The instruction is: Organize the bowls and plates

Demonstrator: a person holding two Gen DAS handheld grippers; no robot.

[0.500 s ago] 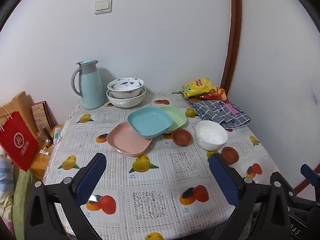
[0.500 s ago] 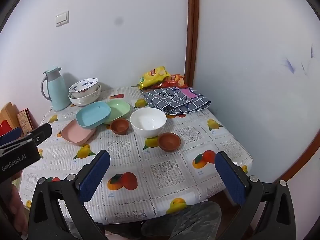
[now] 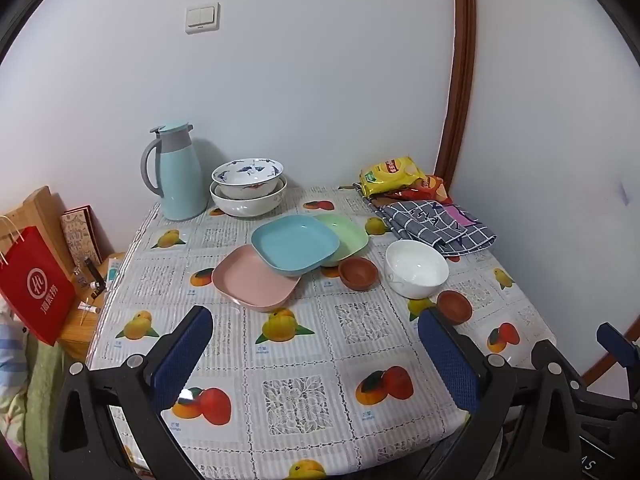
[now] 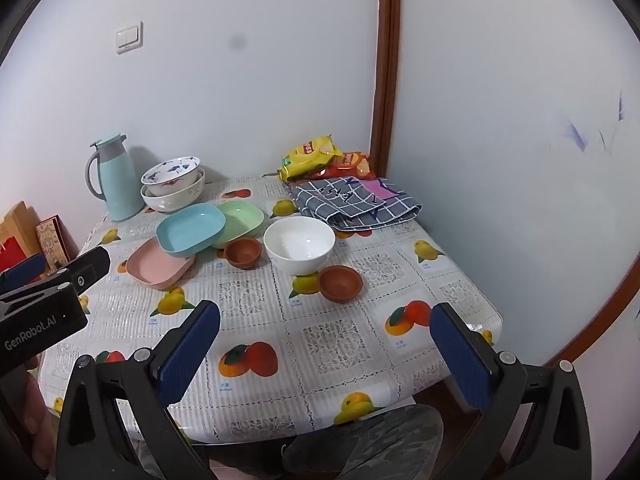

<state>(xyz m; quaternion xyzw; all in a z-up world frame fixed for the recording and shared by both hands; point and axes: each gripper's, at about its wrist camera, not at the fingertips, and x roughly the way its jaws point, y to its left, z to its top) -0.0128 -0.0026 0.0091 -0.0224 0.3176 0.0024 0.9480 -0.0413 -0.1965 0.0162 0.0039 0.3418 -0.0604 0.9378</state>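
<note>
Three plates overlap mid-table: the blue plate (image 3: 295, 243) rests on the pink plate (image 3: 256, 282) and green plate (image 3: 347, 235). To their right sit a white bowl (image 3: 416, 268) and two brown bowls (image 3: 359, 273), with stacked patterned bowls (image 3: 248, 190) beside the jug (image 3: 178, 172). Both the left gripper (image 3: 316, 356) and right gripper (image 4: 326, 354) hang spread wide and empty over the near table (image 3: 296, 396) edge.

Walls (image 3: 360, 80): pale blue-white paint is meeting at a corner.
Corner trim (image 4: 386, 60): brown wood is running upward.
Light switch (image 3: 202, 18): sitting high on the wall.
Table (image 4: 332, 344): wearing a fruit-print cloth.
</note>
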